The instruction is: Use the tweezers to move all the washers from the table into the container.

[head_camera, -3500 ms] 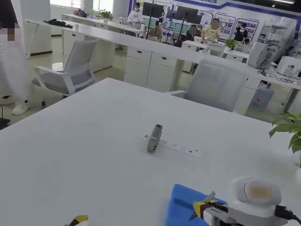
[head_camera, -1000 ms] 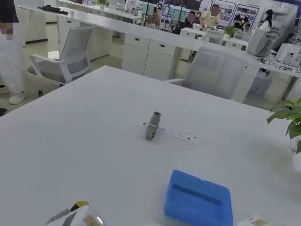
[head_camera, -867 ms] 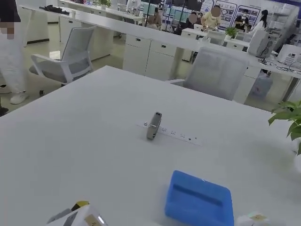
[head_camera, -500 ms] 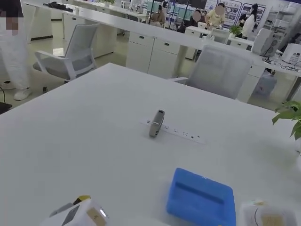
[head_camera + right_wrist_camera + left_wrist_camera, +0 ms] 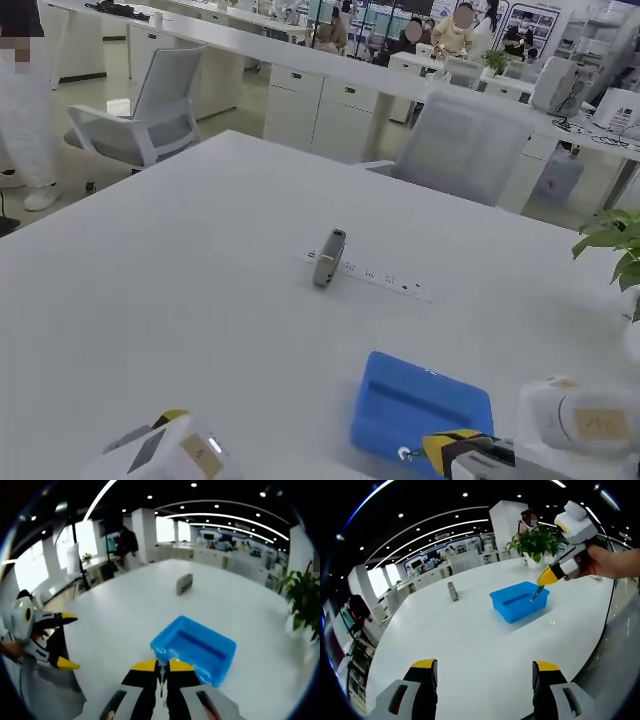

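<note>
While the right gripper (image 5: 544,579) pinches the thin metal tweezers (image 5: 537,593) with jaws closed on them, their long axis slants down, tips over the blue plastic rectangular container (image 5: 512,602). One small silver washer (image 5: 552,623) lies on the white table (image 5: 445,640) just beside it. The left gripper (image 5: 485,665) holds nothing, with its jaws wide apart.

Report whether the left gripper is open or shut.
Open: the left gripper has its yellow-tipped jaws wide apart, with just bare white table between them.
</note>
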`<state>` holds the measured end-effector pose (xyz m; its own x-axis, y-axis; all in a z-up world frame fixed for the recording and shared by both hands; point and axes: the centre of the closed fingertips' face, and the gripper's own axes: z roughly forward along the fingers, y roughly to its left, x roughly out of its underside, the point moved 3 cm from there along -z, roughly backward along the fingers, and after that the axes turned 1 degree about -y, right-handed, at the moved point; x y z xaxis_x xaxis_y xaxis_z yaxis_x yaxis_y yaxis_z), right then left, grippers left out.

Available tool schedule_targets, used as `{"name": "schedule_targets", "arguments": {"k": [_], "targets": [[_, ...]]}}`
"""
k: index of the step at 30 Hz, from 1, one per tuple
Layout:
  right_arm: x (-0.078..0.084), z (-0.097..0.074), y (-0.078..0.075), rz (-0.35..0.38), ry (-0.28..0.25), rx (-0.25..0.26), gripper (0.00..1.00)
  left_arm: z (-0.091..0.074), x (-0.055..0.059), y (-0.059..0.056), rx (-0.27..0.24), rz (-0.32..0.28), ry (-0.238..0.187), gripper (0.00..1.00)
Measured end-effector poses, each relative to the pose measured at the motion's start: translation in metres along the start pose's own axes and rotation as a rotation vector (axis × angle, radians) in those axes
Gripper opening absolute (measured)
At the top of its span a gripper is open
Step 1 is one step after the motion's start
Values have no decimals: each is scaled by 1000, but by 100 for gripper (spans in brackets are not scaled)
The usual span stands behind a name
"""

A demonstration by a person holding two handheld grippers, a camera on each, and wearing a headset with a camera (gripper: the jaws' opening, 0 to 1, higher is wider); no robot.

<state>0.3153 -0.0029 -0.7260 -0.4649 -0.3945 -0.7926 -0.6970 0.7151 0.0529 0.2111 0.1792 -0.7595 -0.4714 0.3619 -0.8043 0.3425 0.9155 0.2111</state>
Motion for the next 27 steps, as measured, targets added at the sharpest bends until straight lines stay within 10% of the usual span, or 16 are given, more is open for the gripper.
{"name": "schedule_targets", "arguments": {"k": [12,27], "targets": [[-28,2,-18,4,-44,29,2,0,0,1,-3,-4,0,79],[1,44,-40,-24,131,36,2,0,1,1,-2,-15,6,79]]}}
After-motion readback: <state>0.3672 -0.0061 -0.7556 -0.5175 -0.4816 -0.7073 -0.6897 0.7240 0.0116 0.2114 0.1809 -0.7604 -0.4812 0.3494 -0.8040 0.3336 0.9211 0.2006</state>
